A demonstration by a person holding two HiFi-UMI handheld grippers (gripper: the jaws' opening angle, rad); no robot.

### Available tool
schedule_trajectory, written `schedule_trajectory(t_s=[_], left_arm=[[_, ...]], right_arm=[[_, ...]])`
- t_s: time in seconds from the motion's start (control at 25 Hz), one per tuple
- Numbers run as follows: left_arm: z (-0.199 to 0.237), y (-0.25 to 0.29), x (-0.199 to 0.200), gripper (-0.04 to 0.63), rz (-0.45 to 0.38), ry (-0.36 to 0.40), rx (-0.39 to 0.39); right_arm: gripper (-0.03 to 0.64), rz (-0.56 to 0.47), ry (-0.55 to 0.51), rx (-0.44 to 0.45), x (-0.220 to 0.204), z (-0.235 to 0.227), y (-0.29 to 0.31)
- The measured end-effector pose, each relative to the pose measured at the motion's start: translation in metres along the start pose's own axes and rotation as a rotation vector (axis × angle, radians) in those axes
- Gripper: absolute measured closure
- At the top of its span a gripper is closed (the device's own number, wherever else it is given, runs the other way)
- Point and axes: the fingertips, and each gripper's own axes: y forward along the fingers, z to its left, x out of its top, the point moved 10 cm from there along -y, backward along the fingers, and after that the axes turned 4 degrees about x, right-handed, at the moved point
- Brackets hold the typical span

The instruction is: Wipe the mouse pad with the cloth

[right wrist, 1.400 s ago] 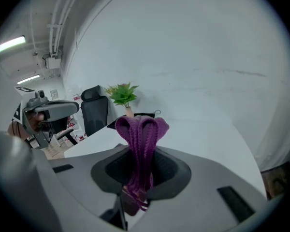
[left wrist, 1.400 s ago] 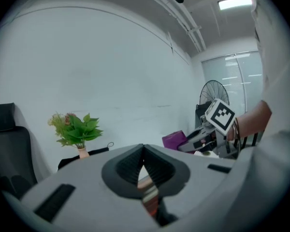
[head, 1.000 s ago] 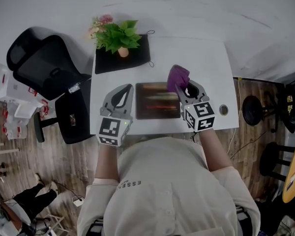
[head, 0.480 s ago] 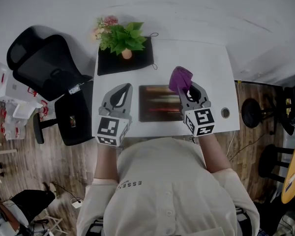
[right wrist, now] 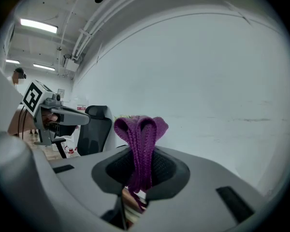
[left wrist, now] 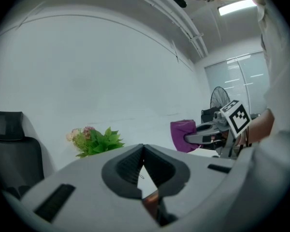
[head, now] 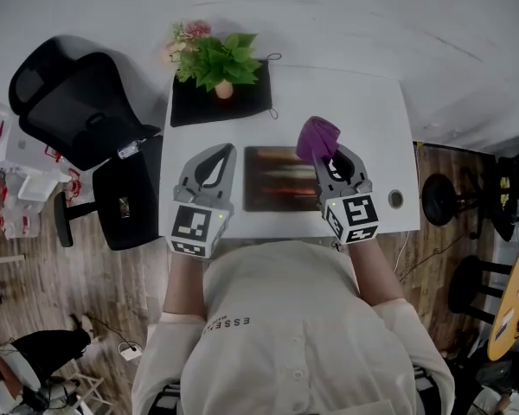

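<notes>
A white worktop (head: 363, 111) carries a potted plant (head: 218, 59) on a black mat (head: 190, 106) at its far left corner, and a small round fitting (head: 395, 199) near its right edge. A black office chair (head: 65, 102) stands to its left on the wooden floor (head: 86, 292), a black stool (head: 438, 199) to its right.

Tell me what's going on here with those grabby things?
A person at a white desk holds a gripper in each hand. The right gripper is shut on a purple knitted cloth at the far right corner of the dark rectangular mouse pad. The left gripper, shut and empty, is beside the pad's left edge.
</notes>
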Motion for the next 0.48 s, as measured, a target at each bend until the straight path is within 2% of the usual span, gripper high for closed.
schedule_trajectory(t_s=[0.48], left_arm=[[0.003, -0.005, 0.008, 0.594, -0.01, 0.025, 0.028]], right_arm=[[0.535, -0.015, 0.04, 0.0, 0.008, 0.001, -0.002]])
